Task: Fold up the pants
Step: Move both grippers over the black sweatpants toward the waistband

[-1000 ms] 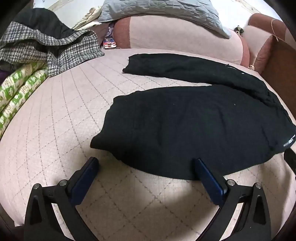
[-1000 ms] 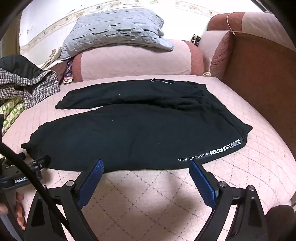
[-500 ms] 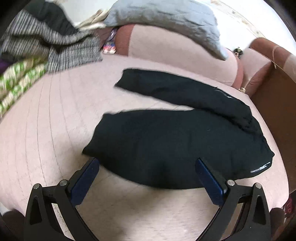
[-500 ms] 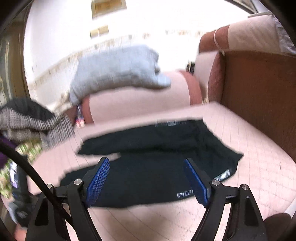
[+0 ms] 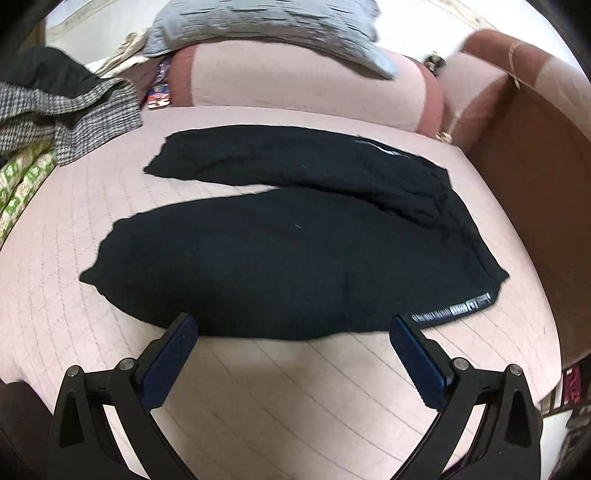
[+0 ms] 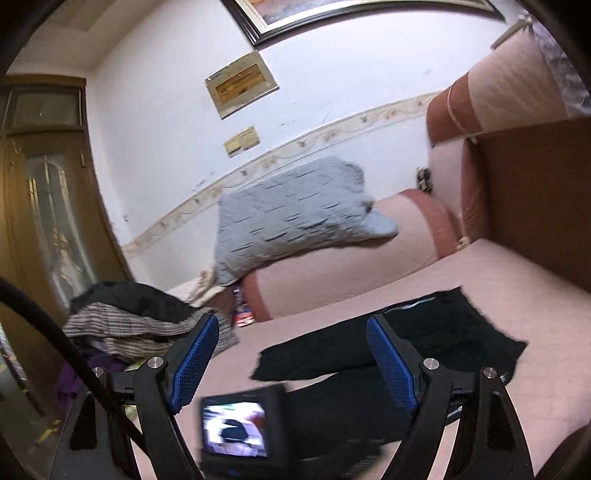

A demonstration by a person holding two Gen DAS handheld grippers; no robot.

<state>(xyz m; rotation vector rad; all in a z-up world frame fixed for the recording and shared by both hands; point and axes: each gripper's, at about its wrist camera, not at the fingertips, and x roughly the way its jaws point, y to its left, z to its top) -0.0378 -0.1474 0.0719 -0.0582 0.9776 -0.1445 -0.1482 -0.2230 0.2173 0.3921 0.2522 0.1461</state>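
Black pants (image 5: pixel 295 258) lie flat on the pink quilted sofa seat (image 5: pixel 295 406), legs to the left, waistband with white lettering (image 5: pixel 450 310) at the right. The far leg (image 5: pixel 280 158) lies apart behind the near one. My left gripper (image 5: pixel 291 325) is open and empty, hovering over the near edge of the pants. My right gripper (image 6: pixel 291 328) is open and empty, raised and tilted up toward the wall. The pants (image 6: pixel 424 336) show low in the right wrist view. The left gripper's camera screen (image 6: pixel 236 428) shows below.
A grey quilted blanket (image 5: pixel 266 26) lies on the pink bolster (image 5: pixel 295 81) at the back. A checked garment pile (image 5: pixel 62 107) and green-patterned cloth (image 5: pixel 18 184) sit at the left. A brown armrest (image 5: pixel 535 166) bounds the right. A door (image 6: pixel 44 203) stands at the left.
My right gripper has lifted and tilted up, from facing the pants to facing the wall. My left gripper has pulled back and shifted right, now seeing the whole pants.
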